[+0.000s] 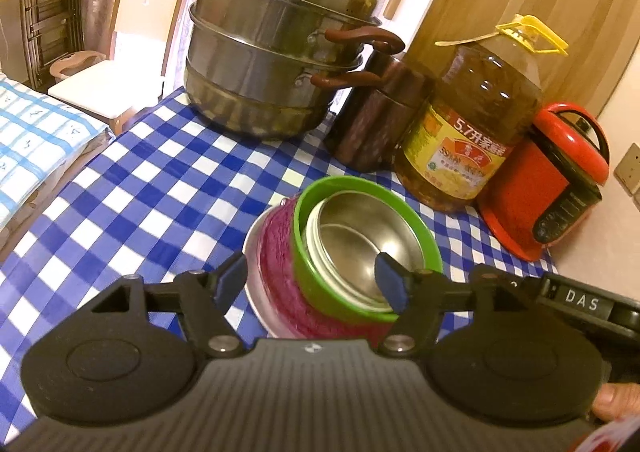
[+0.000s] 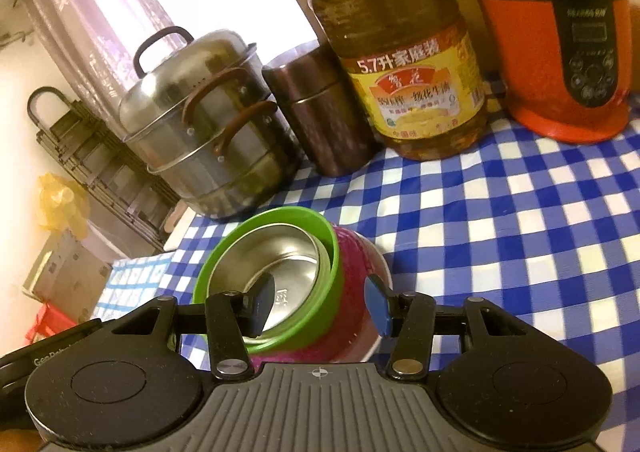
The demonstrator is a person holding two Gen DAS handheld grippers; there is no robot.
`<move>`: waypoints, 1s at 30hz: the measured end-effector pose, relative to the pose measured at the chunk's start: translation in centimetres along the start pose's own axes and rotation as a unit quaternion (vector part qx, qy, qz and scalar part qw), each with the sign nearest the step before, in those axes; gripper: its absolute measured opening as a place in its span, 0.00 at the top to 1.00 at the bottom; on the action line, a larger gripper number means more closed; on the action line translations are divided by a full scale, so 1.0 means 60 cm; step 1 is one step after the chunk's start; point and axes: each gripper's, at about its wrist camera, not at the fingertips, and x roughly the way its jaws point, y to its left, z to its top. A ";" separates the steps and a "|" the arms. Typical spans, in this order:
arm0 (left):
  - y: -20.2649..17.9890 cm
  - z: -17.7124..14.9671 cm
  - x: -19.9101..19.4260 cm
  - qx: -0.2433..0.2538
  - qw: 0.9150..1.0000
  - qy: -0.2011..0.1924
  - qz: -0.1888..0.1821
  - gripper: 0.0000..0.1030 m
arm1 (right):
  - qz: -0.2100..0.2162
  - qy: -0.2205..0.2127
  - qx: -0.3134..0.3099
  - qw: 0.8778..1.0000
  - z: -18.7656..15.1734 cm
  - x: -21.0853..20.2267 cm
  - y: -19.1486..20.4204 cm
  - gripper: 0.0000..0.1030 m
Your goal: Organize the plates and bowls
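Landmark: oil bottle (image 1: 472, 124) at the back of the checked tablecloth (image 1: 152, 180).
Bowl stack (image 1: 340, 252): nested, just in front of the bottle, upright, no long axis.
Left gripper (image 1: 316, 280): released, fingers wide, straddling the stack's near side without touching.
Right gripper (image 2: 320, 300): fingers apart around the green bowl (image 2: 272, 248) rim; contact unclear.
Nearer: neither clearly.

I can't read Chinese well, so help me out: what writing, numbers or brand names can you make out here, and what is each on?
"5.7升家庭装": yellow label of the oil bottle.
"鲁花": red brand mark on that label, somewhat blurred.
Smaller print lower on that label: too blurred to read.
"DAS": black device beside the left tongs.
"Gen Robo...": cut off, on the black device at the left edge of the right wrist view.
Panel print on the red cooker: too small.
Stamp inside the steel bowl: unreadable.
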 end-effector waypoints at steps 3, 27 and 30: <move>-0.006 -0.010 -0.015 0.007 1.000 -0.006 0.008 0.26 | -0.007 -0.002 -0.020 1.000 -0.012 -0.015 0.007 0.51; -0.038 -0.140 -0.125 0.062 0.997 0.034 0.011 0.25 | -0.065 0.016 -0.088 0.994 -0.131 -0.157 0.031 0.51; -0.042 -0.155 -0.144 0.064 0.997 0.035 0.011 0.25 | -0.073 0.022 -0.090 0.993 -0.149 -0.174 0.033 0.51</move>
